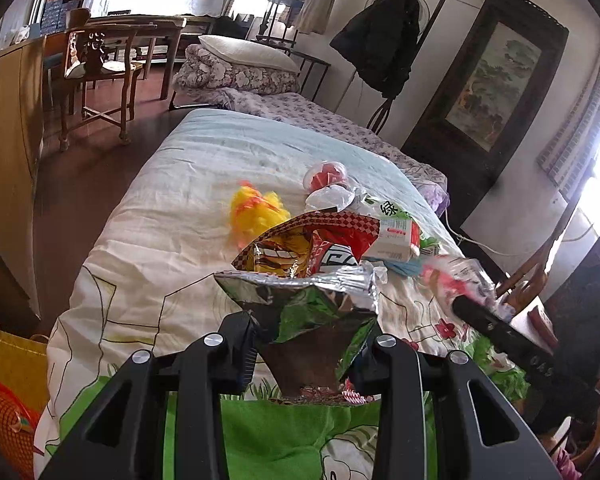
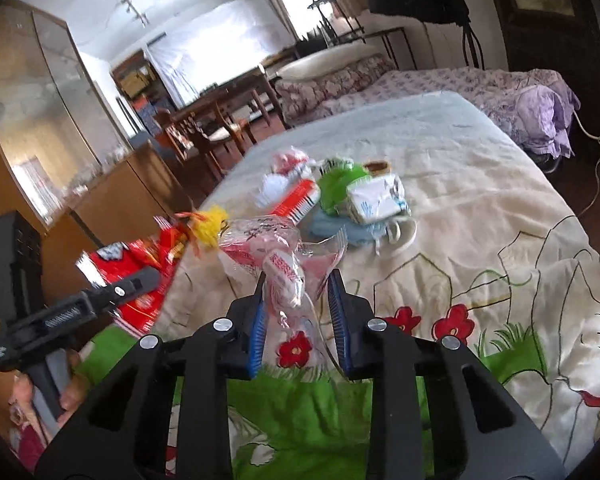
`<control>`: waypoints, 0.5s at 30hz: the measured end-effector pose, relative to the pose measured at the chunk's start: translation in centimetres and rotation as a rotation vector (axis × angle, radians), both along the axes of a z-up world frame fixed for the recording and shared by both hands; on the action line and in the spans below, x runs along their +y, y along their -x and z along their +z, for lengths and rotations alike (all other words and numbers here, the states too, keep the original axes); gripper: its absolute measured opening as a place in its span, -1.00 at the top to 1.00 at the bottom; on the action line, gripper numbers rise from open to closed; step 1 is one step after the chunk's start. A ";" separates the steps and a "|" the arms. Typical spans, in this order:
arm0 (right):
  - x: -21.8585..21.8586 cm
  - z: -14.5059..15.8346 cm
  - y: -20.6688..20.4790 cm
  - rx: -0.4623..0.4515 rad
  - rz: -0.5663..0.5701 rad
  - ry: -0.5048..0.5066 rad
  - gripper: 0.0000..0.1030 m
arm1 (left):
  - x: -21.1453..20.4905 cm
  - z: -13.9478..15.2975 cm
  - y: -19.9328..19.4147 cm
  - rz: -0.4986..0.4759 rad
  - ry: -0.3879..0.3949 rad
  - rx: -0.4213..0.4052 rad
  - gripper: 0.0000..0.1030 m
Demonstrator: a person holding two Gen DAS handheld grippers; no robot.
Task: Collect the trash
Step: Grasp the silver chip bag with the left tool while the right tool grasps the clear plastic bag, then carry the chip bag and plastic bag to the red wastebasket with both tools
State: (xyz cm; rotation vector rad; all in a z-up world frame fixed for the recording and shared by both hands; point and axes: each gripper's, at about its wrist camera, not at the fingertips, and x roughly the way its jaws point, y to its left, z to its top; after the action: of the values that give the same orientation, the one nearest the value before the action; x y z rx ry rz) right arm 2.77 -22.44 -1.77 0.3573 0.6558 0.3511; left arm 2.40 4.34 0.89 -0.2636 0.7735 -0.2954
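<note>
Left gripper (image 1: 308, 344) clamped on open foil bag (image 1: 300, 300); right gripper (image 2: 300, 304) pinching clear wrapper (image 2: 288, 276). Could slip free in transit: thin, slick film. Could miss the sagging bag mouth.

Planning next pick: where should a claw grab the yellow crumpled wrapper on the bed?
Pinch the yellow crumpled wrapper at its raised top, coming from above on its open left side. It stands bunched off the bedspread; the red snack bag crowds its right side.

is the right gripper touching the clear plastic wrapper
Touching. In the right wrist view, the right gripper has the clear plastic wrapper pinched between its blue pads, lifted above the bedspread.
</note>
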 end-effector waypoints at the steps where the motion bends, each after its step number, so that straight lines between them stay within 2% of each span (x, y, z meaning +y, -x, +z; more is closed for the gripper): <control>1: -0.1 0.2 0.2 -0.009 -0.004 -0.006 0.43 | 0.0 0.0 0.0 -0.001 -0.001 -0.002 0.31; 10: -0.8 1.1 0.9 -0.079 -0.028 -0.036 0.43 | -0.1 0.3 0.5 -0.015 -0.011 -0.025 0.31; 15: -0.8 1.0 0.7 -0.065 -0.019 -0.034 0.43 | 0.0 0.3 0.8 -0.019 -0.002 -0.021 0.31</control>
State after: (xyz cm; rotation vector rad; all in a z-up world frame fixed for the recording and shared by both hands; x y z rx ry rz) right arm 2.06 -23.22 -0.76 0.3831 0.5832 0.3547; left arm 1.65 4.30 1.18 -0.2514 0.7555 -0.3146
